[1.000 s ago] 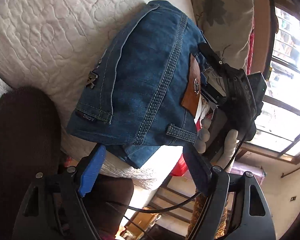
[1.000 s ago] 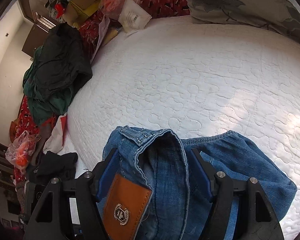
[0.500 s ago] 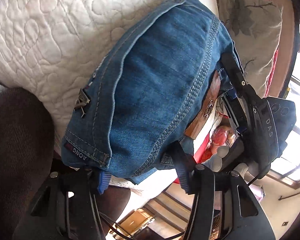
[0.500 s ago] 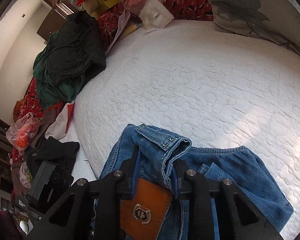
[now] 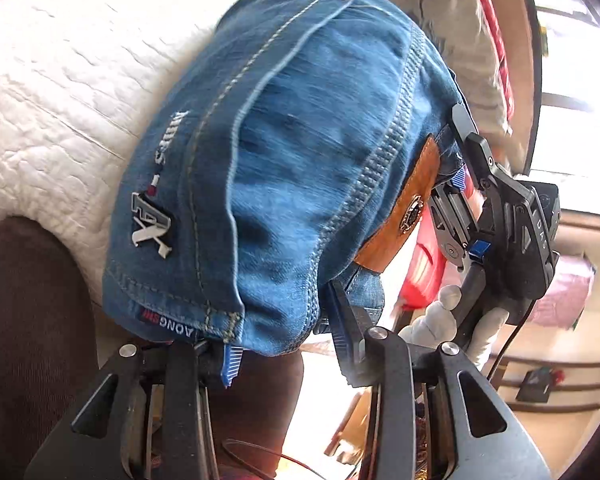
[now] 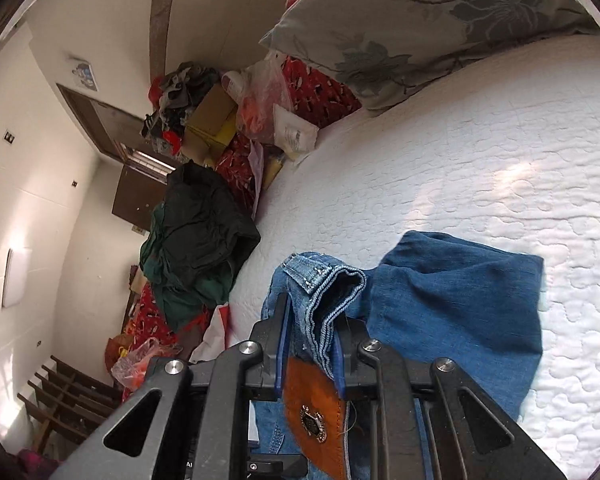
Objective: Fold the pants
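Left hand-held gripper (image 5: 284, 344): clamped on lower hem edge of the jeans (image 5: 300, 160), near the pocket tag.
Right hand-held gripper (image 6: 310, 344): pinching bunched waistband beside orange leather patch (image 6: 314, 412); gloved hand (image 5: 456, 320) on its handle.
Jeans: folded bundle, held at near edge of the bed (image 6: 460, 168), rest lying on white quilt.
Far edge: floral pillow (image 6: 420, 20); dark green clothes pile (image 6: 196, 240) at bed's side.
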### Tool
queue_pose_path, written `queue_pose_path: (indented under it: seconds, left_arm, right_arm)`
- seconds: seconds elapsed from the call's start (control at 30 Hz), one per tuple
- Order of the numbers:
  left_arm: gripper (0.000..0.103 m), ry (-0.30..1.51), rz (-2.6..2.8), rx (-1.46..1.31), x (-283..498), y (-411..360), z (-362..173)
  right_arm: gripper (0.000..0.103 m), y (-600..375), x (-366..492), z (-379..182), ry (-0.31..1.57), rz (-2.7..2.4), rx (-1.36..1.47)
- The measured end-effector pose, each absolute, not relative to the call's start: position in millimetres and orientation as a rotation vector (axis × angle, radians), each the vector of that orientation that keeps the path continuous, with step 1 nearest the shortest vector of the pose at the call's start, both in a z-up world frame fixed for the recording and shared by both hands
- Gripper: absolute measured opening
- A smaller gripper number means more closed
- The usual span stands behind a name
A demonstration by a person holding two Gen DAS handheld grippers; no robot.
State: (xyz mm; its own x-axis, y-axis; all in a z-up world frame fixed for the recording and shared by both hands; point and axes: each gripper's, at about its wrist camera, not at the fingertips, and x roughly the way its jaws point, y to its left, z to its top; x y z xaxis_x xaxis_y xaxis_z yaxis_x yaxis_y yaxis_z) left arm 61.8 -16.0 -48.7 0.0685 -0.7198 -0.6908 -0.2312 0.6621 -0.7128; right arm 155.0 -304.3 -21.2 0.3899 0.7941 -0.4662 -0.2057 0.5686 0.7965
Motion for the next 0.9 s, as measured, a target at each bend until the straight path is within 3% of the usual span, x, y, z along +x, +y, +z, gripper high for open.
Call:
queue_pose_path:
  seconds: [0.13,0.2,0.33,0.47,0.57,0.63,0.67,0.7,0.8,0.9]
  left_arm:
    - [0.036,1.727,-0.424,-0.793,63.5,-48.6,-106.5]
    - [0.036,1.761,-0.422,-0.796,56.0,-48.8,-116.1]
    - [0.037,1.693,-0.509,-0.67,35.9,-41.0,-87.4]
    - [0.052,1.586,-0.654,-0.619,7.8,-28.6,-43.5]
    - [0.053,1.478,-0.664,-0.577,8.8,-17.8,-8.5]
    - [0.062,1.424,-0.611,-0.591,47.4,-14.2,3.1]
    - [0.064,1.406,-0.586,-0.61,62.8,-20.1,6.1]
    - [0.064,1.389,-0.568,-0.614,78.8,-15.7,5.3]
    - [0.064,1.342,-0.466,-0.532,132.0,-26.0,-9.1]
    - [0.064,1.324,-0.314,-0.363,174.7,-47.6,-39.1]
  right_arm:
    - [0.026,-345.7,143.9,-91.3,1.132,0.433,0.707]
    - [0.026,-354.8,133.4,-103.0,1.11,0.436,0.774]
    - [0.038,-363.2,124.3,-84.5,1.027,0.44,0.806]
    - [0.058,-376.2,122.2,-66.1,0.948,0.432,0.81]
    - [0.058,-376.1,125.8,-69.7,0.948,0.421,0.81]
    - [0.058,-368.8,130.7,-77.8,0.968,0.39,0.78]
    - [0.056,-363.8,133.6,-82.1,0.983,0.367,0.755]
    - [0.042,-359.0,136.5,-84.6,0.991,0.354,0.728]
    - [0.014,-347.6,146.5,-75.6,0.955,0.377,0.683]
    - [0.014,-342.6,157.7,-65.8,0.913,0.368,0.639]
